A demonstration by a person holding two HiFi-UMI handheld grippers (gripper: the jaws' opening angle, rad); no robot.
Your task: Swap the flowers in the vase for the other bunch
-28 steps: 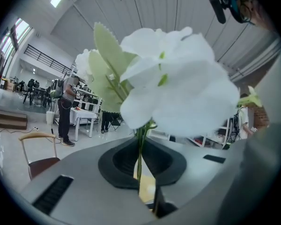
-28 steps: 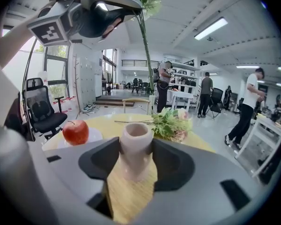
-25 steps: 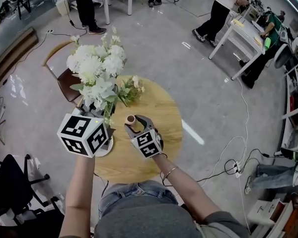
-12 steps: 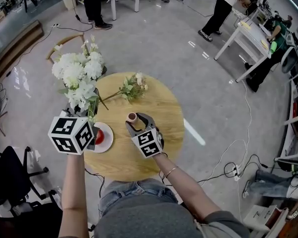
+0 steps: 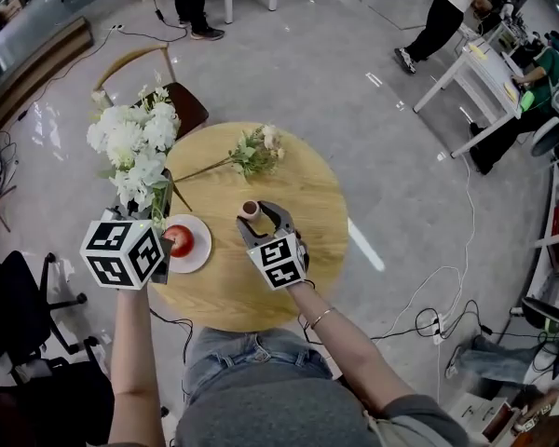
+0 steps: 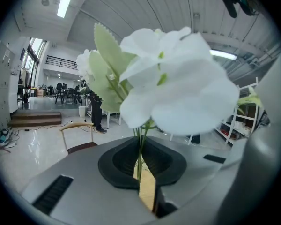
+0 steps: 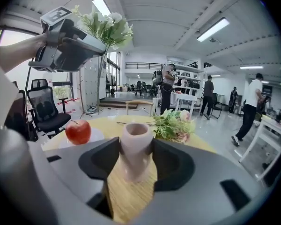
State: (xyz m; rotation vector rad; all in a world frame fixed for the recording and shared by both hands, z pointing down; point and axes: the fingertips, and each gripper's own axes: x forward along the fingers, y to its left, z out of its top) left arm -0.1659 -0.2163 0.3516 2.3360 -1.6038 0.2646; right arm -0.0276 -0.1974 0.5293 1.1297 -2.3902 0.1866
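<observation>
White bunch point(image 5: 130, 149) carried left; right hand-held gripper point(image 5: 261, 218) clamps vase point(image 5: 250, 209).

We see a round wooden table point(image 5: 298, 250) standing on a grey floor point(image 5: 373, 110). Three things lie directly on its top. A small pinkish vase point(image 5: 250, 209) stands upright near the middle. A white plate point(image 5: 201, 250) sits to its left, close to the table's left edge and apart from the vase. On the far side lies a small bunch of flowers point(image 5: 258, 152), on its side, heads to the right and stems running left toward the edge. The right and near parts of the top are bare wood.
</observation>
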